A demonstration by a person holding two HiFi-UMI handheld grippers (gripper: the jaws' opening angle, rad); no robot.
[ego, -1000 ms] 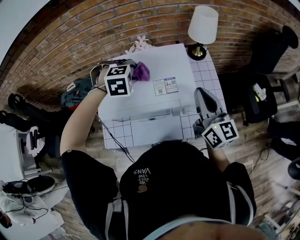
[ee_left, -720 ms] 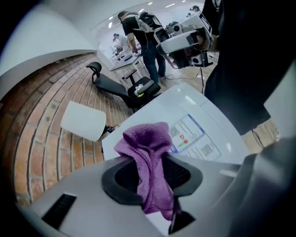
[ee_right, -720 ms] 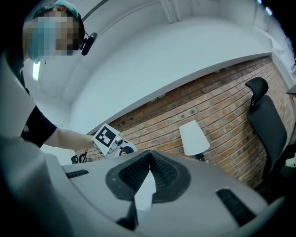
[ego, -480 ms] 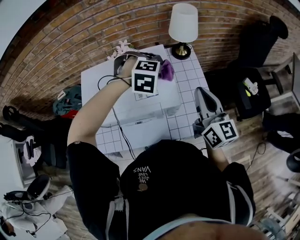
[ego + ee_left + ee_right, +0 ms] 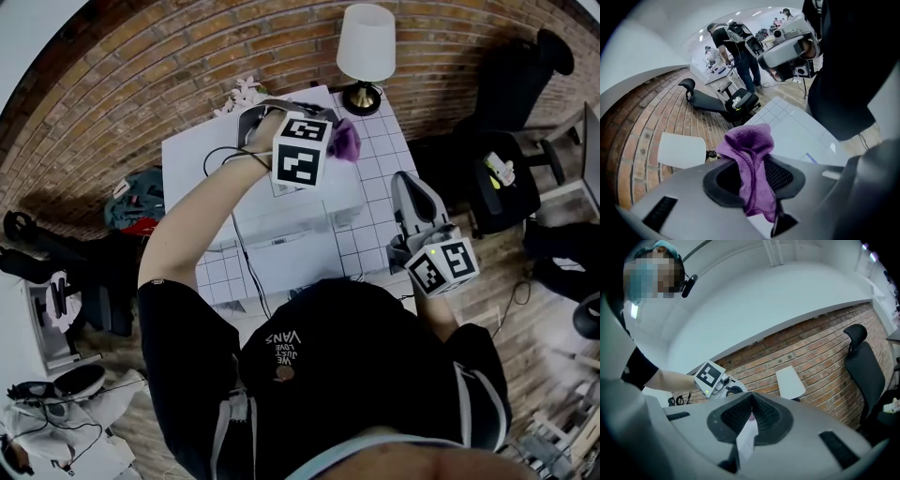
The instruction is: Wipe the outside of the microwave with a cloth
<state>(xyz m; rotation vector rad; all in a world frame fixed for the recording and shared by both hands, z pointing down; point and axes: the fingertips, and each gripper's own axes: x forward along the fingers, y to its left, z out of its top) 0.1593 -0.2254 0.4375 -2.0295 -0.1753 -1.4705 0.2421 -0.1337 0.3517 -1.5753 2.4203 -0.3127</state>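
- Microwave (image 5: 202, 173): white, stands on a white tiled table (image 5: 377, 246), door side toward the person; landmark for all entries below.
- Cloth (image 5: 345, 141): purple, bunched, at the microwave's back right top corner, over the top surface. In the left gripper view the cloth (image 5: 750, 150) rises in a fold above the jaws and hangs down between them.
- Left gripper (image 5: 330, 129): held over the microwave's top, near its back right corner, arm stretched across the top. Jaws pinch the purple cloth, as the left gripper view (image 5: 752, 174) shows; marker cube sits just behind the jaws.
- Right gripper (image 5: 404, 185): to the right of the microwave, above the table's right part, apart from the microwave's side. In the right gripper view (image 5: 750, 414) the jaws are pressed together at the tips with nothing held.
- Lamp (image 5: 367, 42): white shade, brass base, on the table behind the microwave's right corner.
- Brick wall (image 5: 141, 75): behind the microwave.
- Black office chair (image 5: 520, 75): on the floor, well to the right of the microwave, by the wall.
- Cable (image 5: 246, 272): dark, runs down across the microwave's front toward the person.
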